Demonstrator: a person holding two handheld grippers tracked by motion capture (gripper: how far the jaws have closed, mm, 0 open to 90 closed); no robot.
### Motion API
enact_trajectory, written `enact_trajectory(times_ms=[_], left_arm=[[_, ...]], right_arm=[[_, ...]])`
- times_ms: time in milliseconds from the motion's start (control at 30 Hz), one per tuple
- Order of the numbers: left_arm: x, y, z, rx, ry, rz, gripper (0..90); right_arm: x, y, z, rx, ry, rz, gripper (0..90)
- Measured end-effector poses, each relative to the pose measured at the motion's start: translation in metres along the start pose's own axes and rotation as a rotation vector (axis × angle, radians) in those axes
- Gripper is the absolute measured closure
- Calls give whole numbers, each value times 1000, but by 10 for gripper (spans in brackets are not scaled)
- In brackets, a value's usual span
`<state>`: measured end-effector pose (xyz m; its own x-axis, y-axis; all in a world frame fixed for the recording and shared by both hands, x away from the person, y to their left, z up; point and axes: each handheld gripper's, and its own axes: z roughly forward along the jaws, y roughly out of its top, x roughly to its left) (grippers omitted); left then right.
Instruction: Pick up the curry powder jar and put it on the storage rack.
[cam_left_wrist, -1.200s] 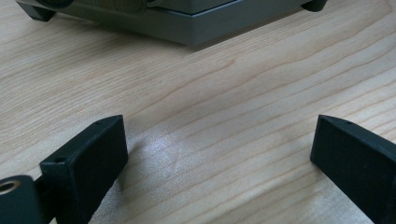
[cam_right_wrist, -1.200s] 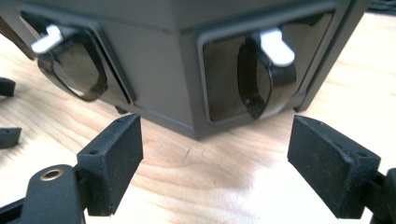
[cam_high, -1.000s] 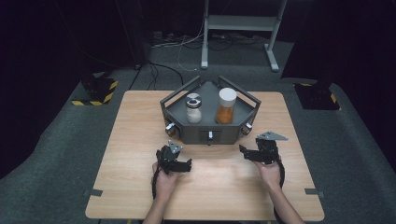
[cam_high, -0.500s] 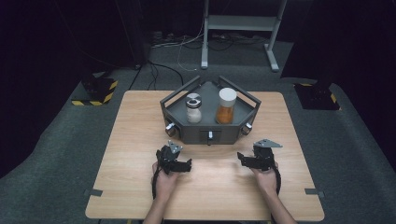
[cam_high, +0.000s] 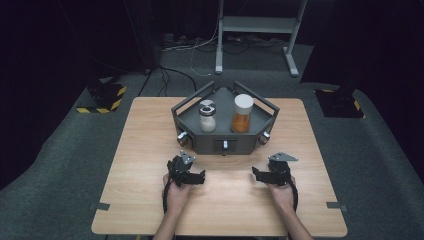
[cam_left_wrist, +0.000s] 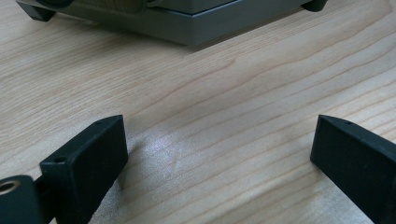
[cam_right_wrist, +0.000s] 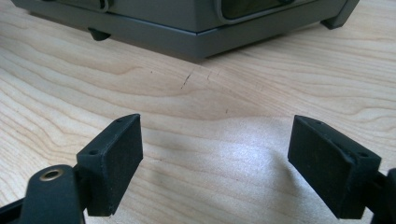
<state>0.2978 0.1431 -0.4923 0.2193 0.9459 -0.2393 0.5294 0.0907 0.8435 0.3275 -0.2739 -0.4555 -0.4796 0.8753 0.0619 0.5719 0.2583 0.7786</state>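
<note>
Near the person, the left gripper (cam_high: 199, 177) and right gripper (cam_high: 259, 174) rest on the table (cam_high: 150, 150) just in front of the tray (cam_high: 223, 146). The gripper views show both sets of jaws spread wide, holding nothing, over bare wood. The high view shows a shaker (cam_high: 207, 116) and a jar (cam_high: 242, 113) standing in the tray.

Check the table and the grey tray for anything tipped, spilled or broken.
Nothing stands out. Both jars, the clear one and the orange one, stand upright in the grey tray; no spill shows on the wooden table.
</note>
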Motion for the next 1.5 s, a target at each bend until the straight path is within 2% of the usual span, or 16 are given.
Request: enact_trajectory(times_ms=[300,500,567,667,1500], left_arm=[[0,0,0,0,0,0,39],[0,0,0,0,0,0,39],[0,0,0,-1,0,-1,39],[0,0,0,0,0,0,39],[0,0,0,0,0,0,39]], right_arm=[[3,1,3,20,-6,-2,171],[7,3,5,33,-16,-22,146],[8,4,5,36,-20,-29,141],[16,6,7,50,-42,-65,126],[16,6,7,50,-43,-64,126]])
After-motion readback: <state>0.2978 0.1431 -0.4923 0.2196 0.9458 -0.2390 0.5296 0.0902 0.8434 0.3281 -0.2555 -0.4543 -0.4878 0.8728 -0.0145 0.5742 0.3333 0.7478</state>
